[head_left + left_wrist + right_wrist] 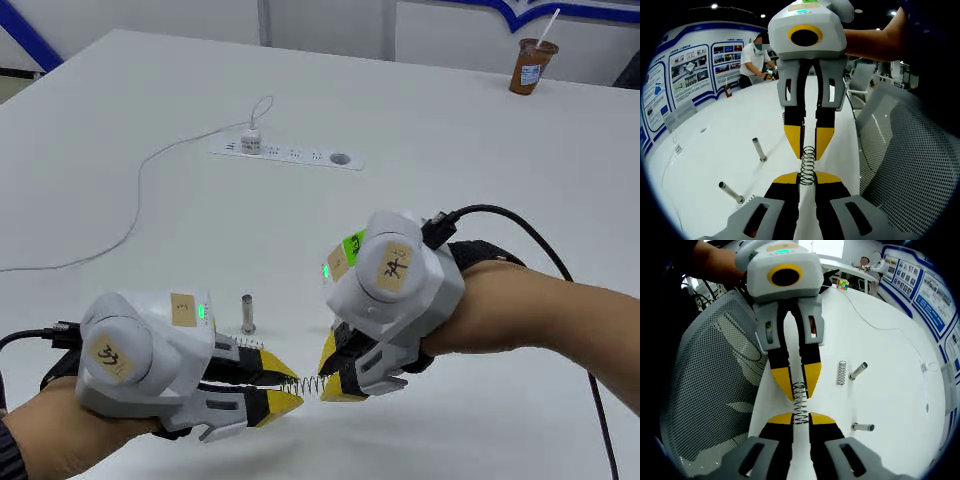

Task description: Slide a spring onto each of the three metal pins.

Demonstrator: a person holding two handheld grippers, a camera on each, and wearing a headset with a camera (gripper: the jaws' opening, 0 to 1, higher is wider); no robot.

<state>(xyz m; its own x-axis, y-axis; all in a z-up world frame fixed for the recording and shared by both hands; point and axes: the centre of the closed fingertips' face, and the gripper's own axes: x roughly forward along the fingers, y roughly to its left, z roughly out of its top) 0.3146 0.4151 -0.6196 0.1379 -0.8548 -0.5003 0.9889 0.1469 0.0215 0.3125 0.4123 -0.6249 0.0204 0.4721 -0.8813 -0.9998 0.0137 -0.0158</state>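
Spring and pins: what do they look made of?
Spring: thin silvery wire, glinting on each coil, so likely bare steel. It spans between left gripper and right gripper. Pins: grey cylinders with a soft highlight down the side, probably machined metal, satin finish; alloy can't be told.

A wide white table (450,130) serves as landmark. On its far half a long white power strip (290,154) is laid, and near its far right corner a brown plastic cup with a straw (530,65) is stood. A grey mesh chair (910,150) is placed beside the table. Beyond its far end, blue-framed wall display boards (685,65) are hung under small round ceiling lights (714,6).
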